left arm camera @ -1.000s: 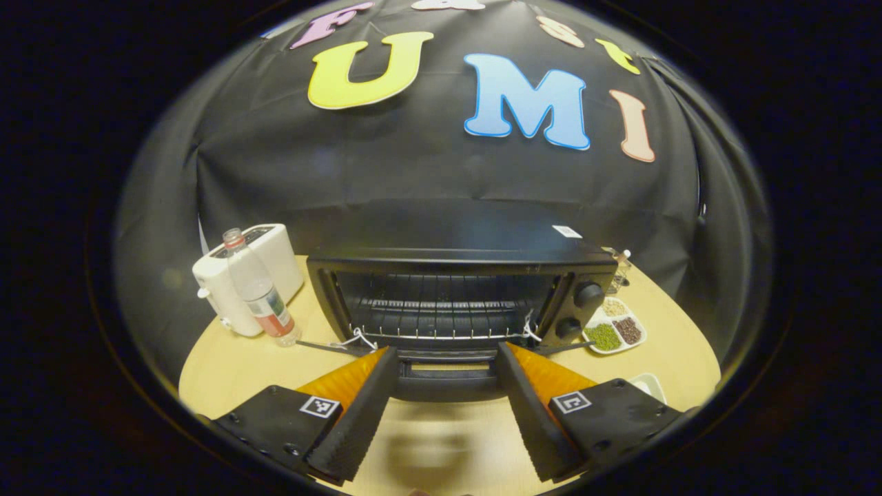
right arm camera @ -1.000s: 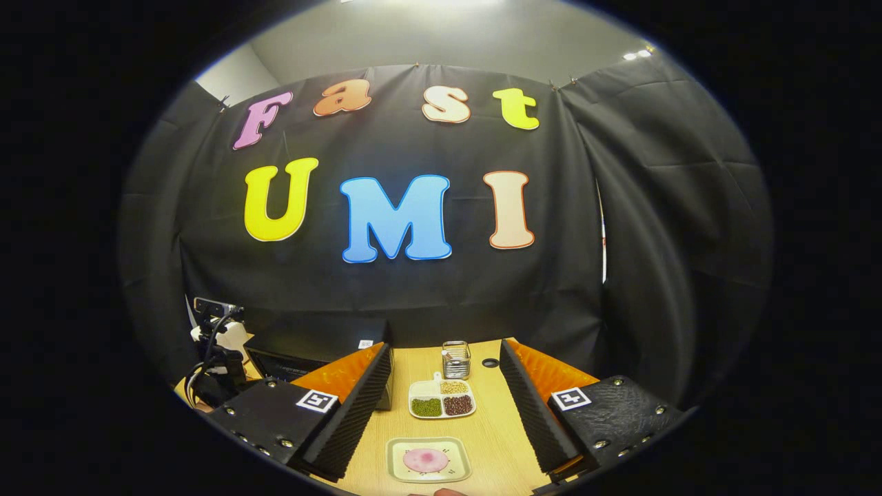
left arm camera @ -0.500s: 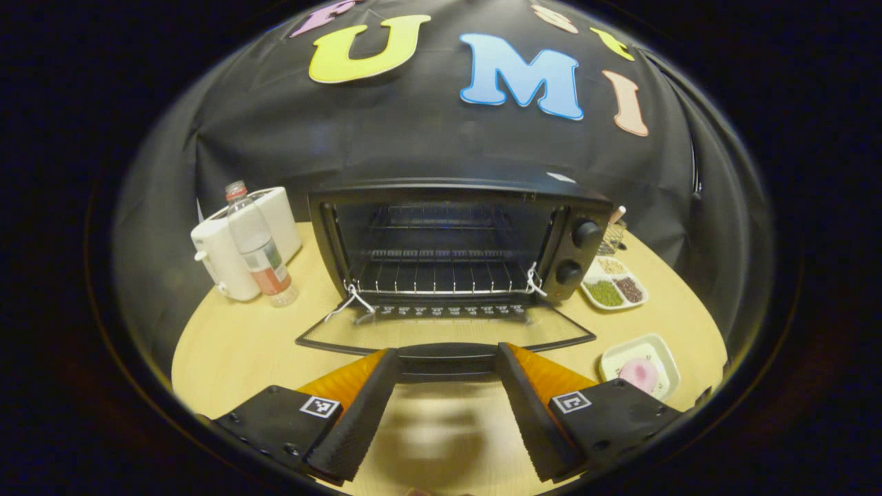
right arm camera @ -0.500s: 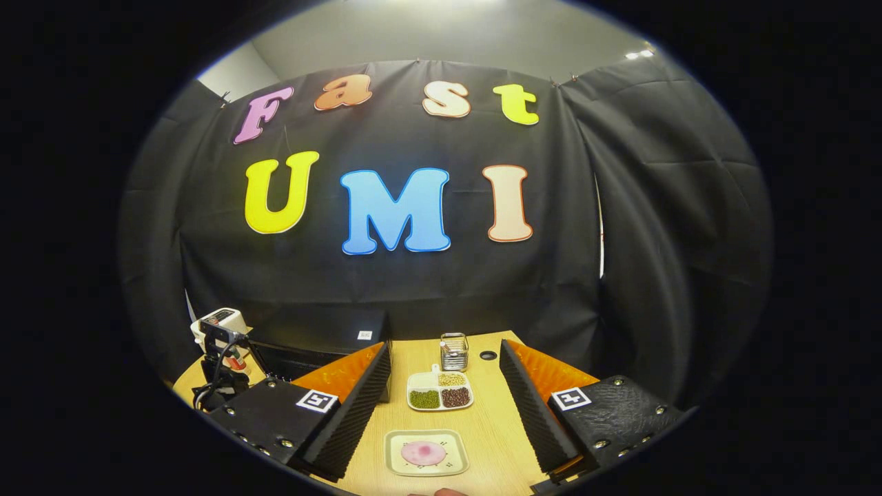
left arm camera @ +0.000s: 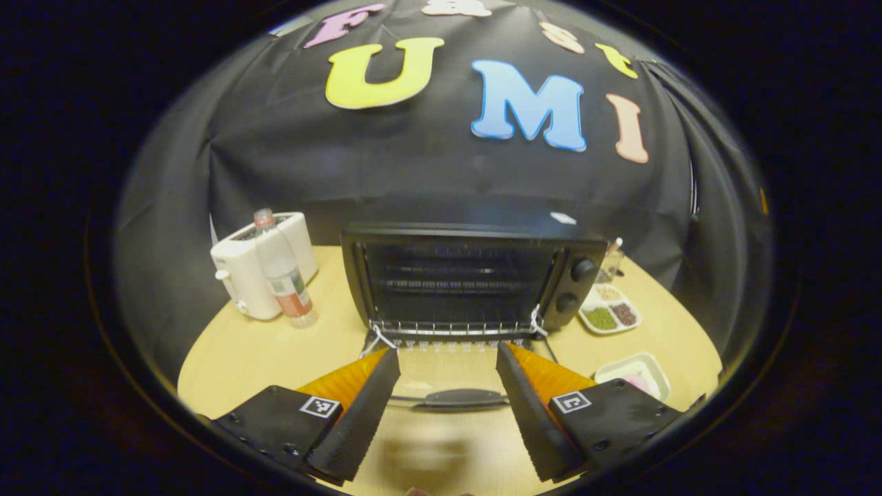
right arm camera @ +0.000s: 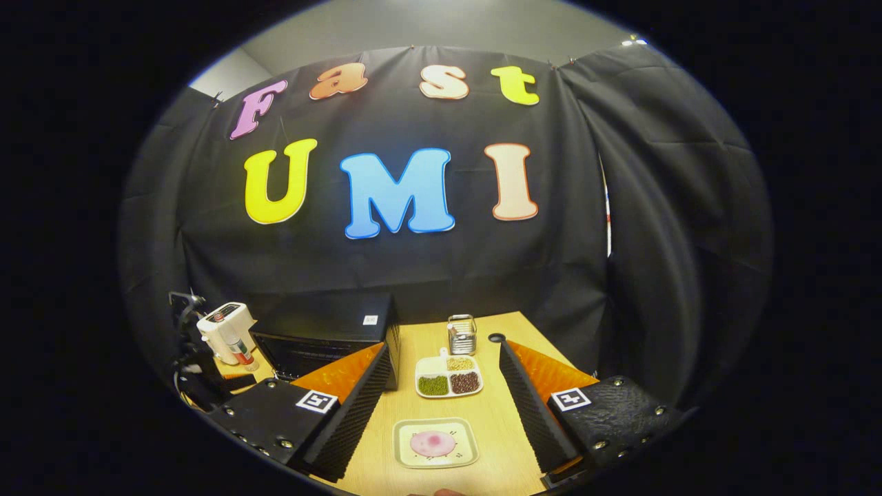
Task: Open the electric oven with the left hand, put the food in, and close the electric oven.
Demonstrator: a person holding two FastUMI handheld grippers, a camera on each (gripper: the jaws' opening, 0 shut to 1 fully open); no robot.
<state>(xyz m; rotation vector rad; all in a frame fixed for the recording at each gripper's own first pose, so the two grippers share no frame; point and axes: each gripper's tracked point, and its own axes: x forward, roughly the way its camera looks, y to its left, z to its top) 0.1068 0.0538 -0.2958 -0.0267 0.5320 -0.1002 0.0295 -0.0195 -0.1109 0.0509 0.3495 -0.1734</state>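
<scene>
In the left gripper view, the left gripper [left arm camera: 448, 406] hovers over the worktop [left arm camera: 262, 351] with its fingers spread, gripping nothing. Just beyond the tips lies the handle [left arm camera: 463, 398] of the oven door [left arm camera: 448, 365], folded flat. Behind it the electric oven [left arm camera: 475, 275] stands open, its wire rack [left arm camera: 451, 328] at the front edge. A white appliance [left arm camera: 258, 265] and a bottle [left arm camera: 284, 282] stand to its left, and a divided dish [left arm camera: 610, 315] to its right.

In the right gripper view, the right gripper [right arm camera: 444, 406] is likewise spread and empty. Between its fingers sits the plate [right arm camera: 435, 443] with the pink food [right arm camera: 433, 443]; farther off is the divided dish with a small wire holder [right arm camera: 462, 334] behind it.
</scene>
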